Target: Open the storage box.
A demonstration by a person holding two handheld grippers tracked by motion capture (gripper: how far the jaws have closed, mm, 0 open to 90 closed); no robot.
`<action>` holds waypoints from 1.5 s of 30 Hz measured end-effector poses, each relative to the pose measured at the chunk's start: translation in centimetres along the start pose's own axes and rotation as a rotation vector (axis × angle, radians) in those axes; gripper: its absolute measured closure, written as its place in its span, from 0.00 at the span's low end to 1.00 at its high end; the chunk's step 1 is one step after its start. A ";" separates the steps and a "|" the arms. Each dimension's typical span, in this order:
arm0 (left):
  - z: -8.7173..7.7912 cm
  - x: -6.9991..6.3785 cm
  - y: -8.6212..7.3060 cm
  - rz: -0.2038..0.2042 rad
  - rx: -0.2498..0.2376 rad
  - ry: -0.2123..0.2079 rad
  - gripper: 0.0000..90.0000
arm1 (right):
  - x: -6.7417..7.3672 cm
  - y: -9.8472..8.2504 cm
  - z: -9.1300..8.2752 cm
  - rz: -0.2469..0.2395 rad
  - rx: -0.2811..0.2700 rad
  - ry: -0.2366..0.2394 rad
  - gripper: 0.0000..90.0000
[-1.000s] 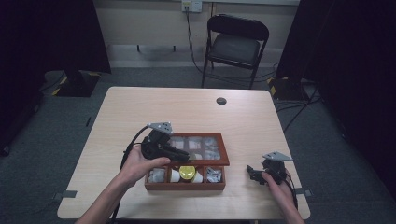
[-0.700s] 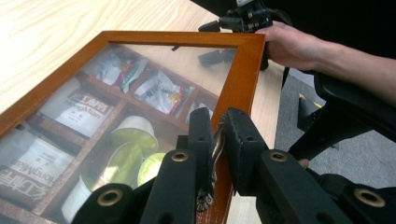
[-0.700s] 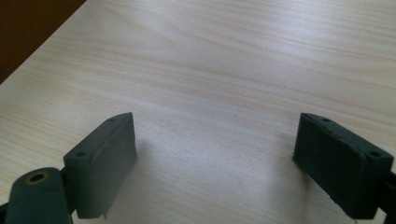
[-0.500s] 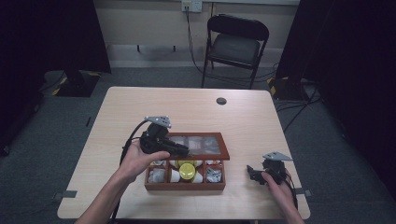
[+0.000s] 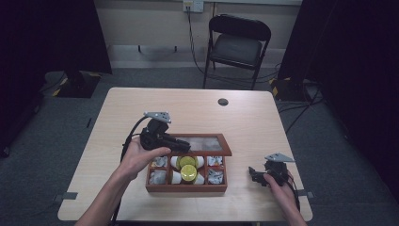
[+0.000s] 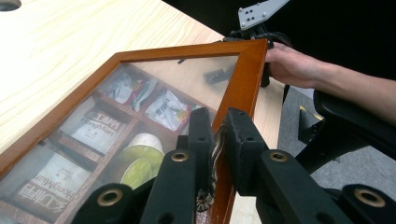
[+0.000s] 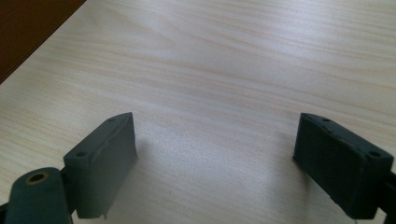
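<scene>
High view: your left gripper [image 5: 175,147] is over the near-left part of the wooden box [image 5: 186,187], which sits on the table [image 5: 197,108] a bit toward your side of centre. Its jaws are pinched together on the small metal clasp [image 6: 215,148] at the edge of the glass lid [image 6: 140,102]; the lid is raised at an angle, hinged along the far side of the box.

Left gripper view: both pads squeeze the clasp from either side, and the lid's orange-brown frame runs just beside the jaws. Through the glass you see tea sachets [image 6: 100,128] in the compartments and two yellow-topped capsules [image 6: 140,154] in a middle one. High view has those capsules in the centre column, sachets to both sides.

Your right gripper [image 5: 255,175] rests on the table near its front right corner, well apart from the box. Right gripper view: jaws stand wide apart, nothing between them, bare wood under them. A dark corner of the box shows at top left there.

A small round grommet [image 5: 223,101] sits at the table's far edge; a folding chair [image 5: 239,44] stands behind.
</scene>
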State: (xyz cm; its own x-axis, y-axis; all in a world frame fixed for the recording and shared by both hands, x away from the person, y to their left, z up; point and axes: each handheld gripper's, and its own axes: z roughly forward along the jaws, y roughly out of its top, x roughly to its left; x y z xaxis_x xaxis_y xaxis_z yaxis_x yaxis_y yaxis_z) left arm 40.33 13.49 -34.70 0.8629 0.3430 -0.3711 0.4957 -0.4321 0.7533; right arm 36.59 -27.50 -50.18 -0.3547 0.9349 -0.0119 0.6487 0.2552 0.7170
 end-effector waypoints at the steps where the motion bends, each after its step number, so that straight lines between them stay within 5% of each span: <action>1: 0.0 0.0 0.0 -0.001 -0.001 -0.001 0.90 | 0.0 0.0 0.0 0.000 0.000 -0.001 0.13; 20: -0.5 0.2 0.8 0.025 -0.026 0.017 0.90 | 0.0 0.0 0.0 0.000 0.000 0.000 0.13; 45: -1.0 0.9 1.8 0.009 -0.048 0.016 0.90 | 0.0 0.0 0.0 -0.001 0.000 -0.001 0.13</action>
State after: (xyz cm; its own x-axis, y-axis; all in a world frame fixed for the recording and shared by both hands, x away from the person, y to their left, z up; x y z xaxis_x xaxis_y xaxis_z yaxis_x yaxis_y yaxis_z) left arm 41.91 13.88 -33.10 0.8657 0.3525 -0.3554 0.4819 -0.3949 0.7822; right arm 36.60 -27.51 -50.18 -0.3548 0.9348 -0.0130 0.6484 0.2561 0.7170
